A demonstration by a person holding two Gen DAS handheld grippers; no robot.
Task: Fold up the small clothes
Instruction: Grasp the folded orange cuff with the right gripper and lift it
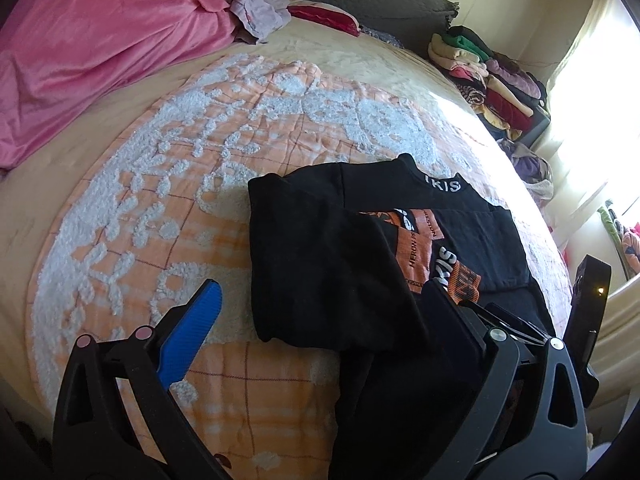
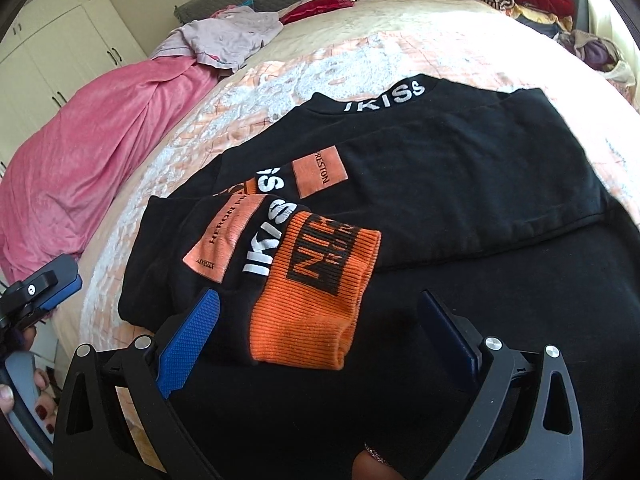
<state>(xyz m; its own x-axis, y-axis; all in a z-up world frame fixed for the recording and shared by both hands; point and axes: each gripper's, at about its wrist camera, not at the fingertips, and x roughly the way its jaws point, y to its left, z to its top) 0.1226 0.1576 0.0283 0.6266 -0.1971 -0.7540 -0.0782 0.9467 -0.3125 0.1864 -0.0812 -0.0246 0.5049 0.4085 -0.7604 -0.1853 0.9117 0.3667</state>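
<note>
A black sweatshirt (image 1: 320, 248) with orange patches, white "IKISS" lettering and an orange ribbed cuff (image 2: 316, 292) lies partly folded on the bed, sleeves laid across its body. It fills the right wrist view (image 2: 460, 184). My left gripper (image 1: 320, 308) is open over the shirt's near left corner, its blue finger (image 1: 192, 332) above the bedspread. My right gripper (image 2: 320, 320) is open, straddling the orange cuff just above the shirt. The left gripper also shows at the left edge of the right wrist view (image 2: 44, 284).
An orange and white tufted bedspread (image 1: 180, 184) covers the bed. A pink blanket (image 1: 80, 60) and a lilac garment (image 1: 256, 4) lie at the far left. A pile of folded clothes (image 1: 488, 76) sits at the far right edge. White wardrobes (image 2: 60, 40) stand behind.
</note>
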